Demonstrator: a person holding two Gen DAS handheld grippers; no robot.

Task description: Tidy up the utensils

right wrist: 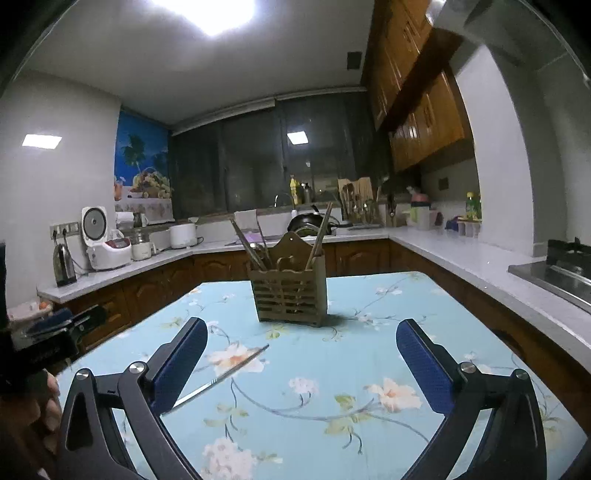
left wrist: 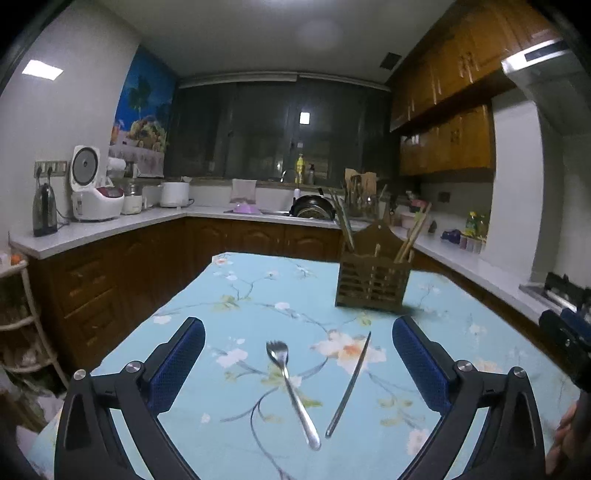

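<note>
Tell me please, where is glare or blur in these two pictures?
Right wrist view: the ceiling lamp is blown out white, and the knife looks slightly smeared. Left wrist view: dimmer, the fork soft, and straight edges bend near the frame borders.

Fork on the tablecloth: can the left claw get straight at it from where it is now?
Probably yes. The left claw is open and the fork lies flat on the tablecloth between its fingers, nothing on top of it. The knife lies close beside the fork without touching, so a wide closing could catch it.
</note>
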